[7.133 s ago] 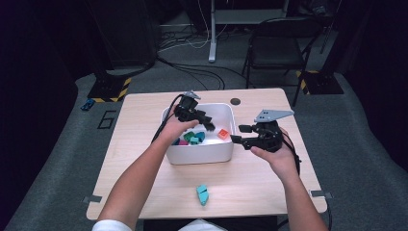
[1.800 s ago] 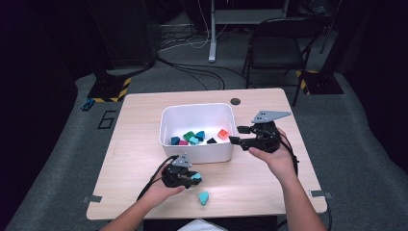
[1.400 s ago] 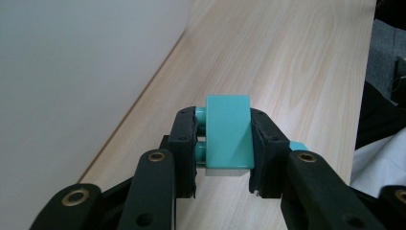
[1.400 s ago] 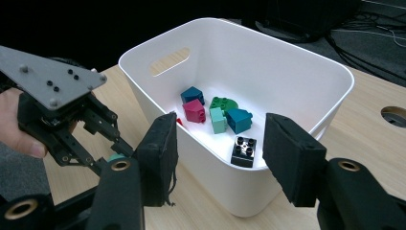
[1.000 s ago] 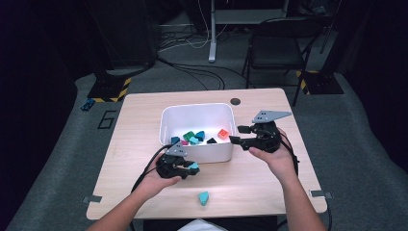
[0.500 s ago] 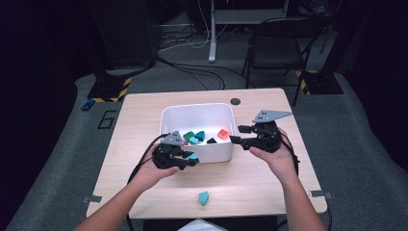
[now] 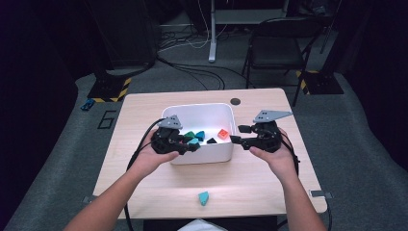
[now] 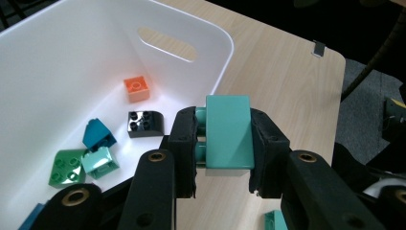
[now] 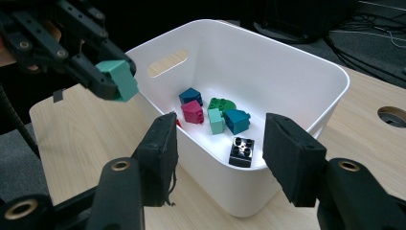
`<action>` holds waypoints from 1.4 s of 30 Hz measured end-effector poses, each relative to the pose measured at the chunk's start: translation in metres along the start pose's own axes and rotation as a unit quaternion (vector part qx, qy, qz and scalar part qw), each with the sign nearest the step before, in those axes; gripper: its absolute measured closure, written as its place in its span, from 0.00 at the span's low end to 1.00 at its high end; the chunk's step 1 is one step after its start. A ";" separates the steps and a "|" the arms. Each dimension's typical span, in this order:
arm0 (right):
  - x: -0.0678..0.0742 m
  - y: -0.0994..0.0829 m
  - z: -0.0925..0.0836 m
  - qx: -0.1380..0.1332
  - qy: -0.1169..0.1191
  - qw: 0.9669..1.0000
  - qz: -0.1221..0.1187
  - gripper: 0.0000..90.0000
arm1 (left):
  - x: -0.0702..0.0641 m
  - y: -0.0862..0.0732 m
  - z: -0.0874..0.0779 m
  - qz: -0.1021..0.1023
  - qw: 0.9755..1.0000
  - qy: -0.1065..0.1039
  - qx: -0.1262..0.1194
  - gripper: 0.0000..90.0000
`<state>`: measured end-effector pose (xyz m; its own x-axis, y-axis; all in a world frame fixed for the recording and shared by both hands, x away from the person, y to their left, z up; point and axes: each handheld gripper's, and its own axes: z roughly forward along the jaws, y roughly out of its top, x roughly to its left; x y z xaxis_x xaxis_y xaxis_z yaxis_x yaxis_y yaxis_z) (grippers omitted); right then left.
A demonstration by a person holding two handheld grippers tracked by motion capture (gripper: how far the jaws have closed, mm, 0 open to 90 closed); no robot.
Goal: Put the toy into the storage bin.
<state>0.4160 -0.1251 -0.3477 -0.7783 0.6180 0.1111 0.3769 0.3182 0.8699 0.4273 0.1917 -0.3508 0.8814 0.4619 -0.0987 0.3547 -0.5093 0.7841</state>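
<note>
The left gripper [image 8: 224, 148] clenches a teal sloped plastic brick [image 8: 229, 132] just above the near rim of the white plastic bin [image 7: 202, 155]; the right gripper [image 9: 218, 143] stands released beside the bin's right wall. The bin sits on a pale wooden table [image 7: 269, 178] over grey carpet. The high view adds another teal brick [image 7: 203, 198] near the table's front edge.

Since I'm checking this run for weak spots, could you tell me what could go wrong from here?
The left gripper pinches the teal brick by its sides above the white bin's near rim; a slip or an early release might drop it outside onto the table. Another teal brick lies near the table's front edge and may be overlooked.
</note>
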 end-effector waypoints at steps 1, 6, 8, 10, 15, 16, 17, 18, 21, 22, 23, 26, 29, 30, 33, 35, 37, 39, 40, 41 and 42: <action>0.000 0.000 0.000 0.000 0.000 1.000 0.000 0.51 | 0.002 0.002 0.000 -0.002 1.000 0.002 -0.002 0.74; 0.000 0.000 0.000 0.000 0.000 1.000 0.000 0.51 | 0.012 0.014 -0.002 -0.008 1.000 0.006 -0.011 0.74; 0.000 0.000 0.000 -0.001 0.000 1.000 0.000 0.51 | 0.015 0.018 -0.002 -0.009 1.000 0.009 -0.015 0.74; -0.001 0.000 0.000 0.000 0.000 1.000 0.001 0.51 | 0.020 0.022 -0.002 -0.013 1.000 0.009 -0.016 0.74; -0.001 0.000 0.000 -0.001 0.000 1.000 0.001 0.51 | 0.031 0.027 0.004 -0.024 0.999 0.015 -0.018 0.74; -0.001 0.000 0.000 -0.001 0.000 1.000 0.001 0.51 | 0.034 0.028 0.005 -0.027 0.999 0.015 -0.018 0.74; -0.001 0.000 0.000 0.000 0.000 1.000 0.001 0.51 | 0.036 0.028 0.007 -0.028 0.999 0.017 -0.019 0.74; -0.001 0.000 0.000 -0.001 0.000 1.000 0.001 0.51 | 0.038 0.029 0.009 -0.031 0.999 0.016 -0.020 0.74; -0.001 0.000 0.000 0.000 0.000 1.000 0.001 0.51 | 0.045 0.030 0.016 -0.039 0.999 0.019 -0.018 0.74; -0.001 0.000 0.000 0.000 0.000 1.000 0.001 0.51 | 0.047 0.031 0.019 -0.040 0.999 0.021 -0.015 0.74; -0.001 0.000 0.000 0.000 0.000 1.000 0.001 0.51 | 0.050 0.032 0.021 -0.043 0.999 0.020 -0.015 0.74; -0.002 0.000 0.000 -0.001 0.000 1.000 0.001 0.51 | 0.055 0.035 0.029 -0.044 0.999 0.029 -0.007 0.74; -0.002 0.000 -0.001 -0.003 0.000 1.000 0.001 0.50 | 0.060 0.041 0.034 -0.046 0.998 0.037 -0.002 0.74; -0.002 0.000 -0.002 -0.003 0.000 1.000 0.001 0.50 | 0.062 0.042 0.036 -0.047 0.998 0.037 -0.004 0.74; -0.003 0.000 -0.002 -0.005 -0.001 1.000 0.002 0.50 | 0.068 0.045 0.043 -0.049 0.998 0.040 -0.001 0.74; -0.003 0.000 -0.002 -0.005 -0.001 1.000 0.002 0.50 | 0.071 0.047 0.047 -0.048 0.998 0.039 -0.001 0.74; -0.003 0.000 -0.002 -0.005 -0.001 1.000 0.002 0.50 | 0.075 0.047 0.054 -0.045 0.998 0.034 -0.003 0.74; -0.003 0.000 -0.002 -0.005 0.000 1.000 0.002 0.50 | 0.079 0.047 0.059 -0.049 0.998 0.033 -0.001 0.74; -0.003 -0.001 -0.002 -0.005 0.000 1.000 0.003 0.50 | 0.080 0.047 0.062 -0.051 0.998 0.032 -0.001 0.74; -0.003 -0.001 -0.002 -0.005 0.001 1.000 0.003 0.50 | 0.082 0.046 0.064 -0.057 0.998 0.030 -0.002 0.74; -0.003 -0.001 -0.002 -0.005 0.000 1.000 0.003 0.50 | 0.084 0.046 0.067 -0.060 0.998 0.029 -0.002 0.74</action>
<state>0.4174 -0.1290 -0.3477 -0.7764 0.6194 0.1164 0.3767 0.3080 0.8736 0.5380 0.1585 -0.3639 0.8128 0.5613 -0.1561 0.4552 -0.4446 0.7714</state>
